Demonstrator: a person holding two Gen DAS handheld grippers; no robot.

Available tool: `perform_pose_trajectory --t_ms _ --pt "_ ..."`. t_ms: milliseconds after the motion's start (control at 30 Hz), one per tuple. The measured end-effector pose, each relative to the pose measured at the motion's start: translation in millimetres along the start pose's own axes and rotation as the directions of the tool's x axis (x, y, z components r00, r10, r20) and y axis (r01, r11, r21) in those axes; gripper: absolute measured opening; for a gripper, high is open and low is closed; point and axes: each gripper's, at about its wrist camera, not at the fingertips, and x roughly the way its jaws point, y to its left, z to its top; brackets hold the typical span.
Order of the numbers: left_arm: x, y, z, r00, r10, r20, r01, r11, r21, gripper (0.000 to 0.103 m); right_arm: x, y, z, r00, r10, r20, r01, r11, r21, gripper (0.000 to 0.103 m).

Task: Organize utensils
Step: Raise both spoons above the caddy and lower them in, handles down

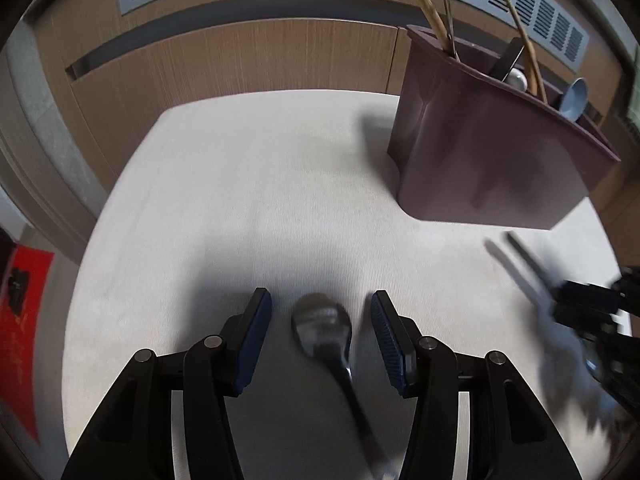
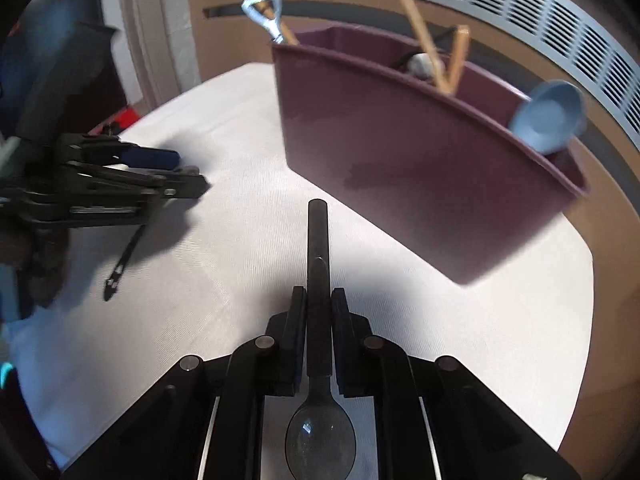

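Right claw (image 2: 319, 322) is clamped on the black handle of a spoon (image 2: 319, 280): handle tip points away toward the organizer, the metal bowl sits back between the claw's arms, near the camera. Pads press the handle on both sides, jaws narrow. Left claw (image 1: 320, 344) stands wide, pads not touching anything; a second spoon (image 1: 323, 330) lies on the table (image 1: 240, 184) between its fingers, bowl toward the far side, dark handle running back under the claw. That view is motion-blurred, so I can't tell whether the spoon's bowl faces up or down. The purple organizer (image 1: 492, 160) stands upright at the far right of the white table, with wood-panelled cabinets and a grey vent grille behind it. Inside it: wooden chopsticks (image 2: 420, 36) leaning out, a metal bottle opener (image 2: 266, 12) at the left end, a light blue spoon (image 2: 550, 116) at the right end, and a round metal spoon bowl near the middle. In the left wrist view the right claw and its spoon show as a blur at the right edge. In the right wrist view the left claw sits at the left, just above the table, with the handle end of the second spoon visible below it.
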Motion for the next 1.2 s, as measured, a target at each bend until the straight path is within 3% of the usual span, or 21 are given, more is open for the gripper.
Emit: perform_pose_trajectory --t_ms 133,233,367,533,667,767,933,1033,1200 --pt "1 -2 1 1.000 0.011 0.004 -0.011 1.000 -0.016 0.050 -23 -11 -8 0.996 -0.047 0.071 0.041 0.996 0.075 0.011" --pt "-4 -5 -5 1.000 0.004 0.014 -0.004 1.000 -0.002 0.030 -39 -12 -15 0.991 -0.071 0.115 0.059 0.993 0.100 0.011" --pt "-13 -9 -14 0.999 -0.032 0.022 0.032 0.999 0.003 0.030 -62 -15 -21 0.985 -0.072 0.158 0.051 0.990 0.135 0.011" --pt "-37 -14 -23 0.993 -0.083 0.085 0.083 0.997 0.003 0.030 -85 -16 -25 0.973 -0.099 0.210 0.063 0.983 0.172 0.011" --pt "-80 -19 -28 0.970 -0.140 0.199 0.135 0.990 0.039 0.030 -99 -15 -32 0.962 -0.115 0.248 0.061 0.974 0.216 0.011" --pt "-105 -24 -28 0.951 -0.148 0.273 0.134 0.988 0.071 0.029 -112 -18 -36 0.950 -0.128 0.285 0.052 0.964 0.259 0.011" --pt "-117 -28 -14 0.925 -0.179 0.336 0.155 0.983 0.097 0.029 -126 -23 -34 0.930 -0.140 0.341 0.031 0.952 0.305 0.011" --pt "-133 -29 -2 0.902 -0.196 0.385 0.169 0.980 0.102 0.029 -132 -23 -29 0.918 -0.149 0.367 0.030 0.950 0.311 0.011" --pt "-171 -27 18 0.849 -0.212 0.483 0.177 0.977 0.117 0.029 -150 -26 -16 0.884 -0.173 0.435 0.033 0.950 0.312 0.011"
